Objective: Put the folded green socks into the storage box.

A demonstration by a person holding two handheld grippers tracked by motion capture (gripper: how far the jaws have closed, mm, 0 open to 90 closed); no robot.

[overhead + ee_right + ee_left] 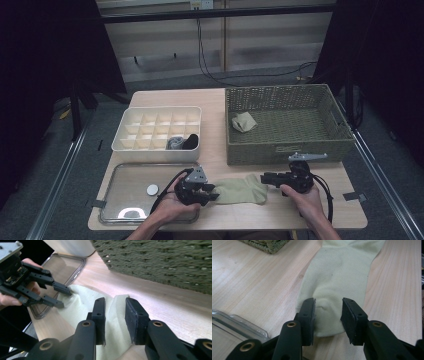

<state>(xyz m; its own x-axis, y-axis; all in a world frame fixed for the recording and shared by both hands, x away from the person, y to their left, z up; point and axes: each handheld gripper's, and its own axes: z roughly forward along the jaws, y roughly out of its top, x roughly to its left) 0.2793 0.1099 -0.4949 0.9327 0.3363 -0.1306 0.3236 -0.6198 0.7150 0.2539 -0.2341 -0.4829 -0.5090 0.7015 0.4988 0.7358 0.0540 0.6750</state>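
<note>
Both tongs straddle sock [242, 189] ends | grip unclear | L [212, 191] | R [266, 178]

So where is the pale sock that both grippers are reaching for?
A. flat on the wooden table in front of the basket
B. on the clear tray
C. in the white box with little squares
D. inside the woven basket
A: the pale sock lies flat on the wooden table, between the left gripper and the right gripper, in front of the woven basket.
</note>
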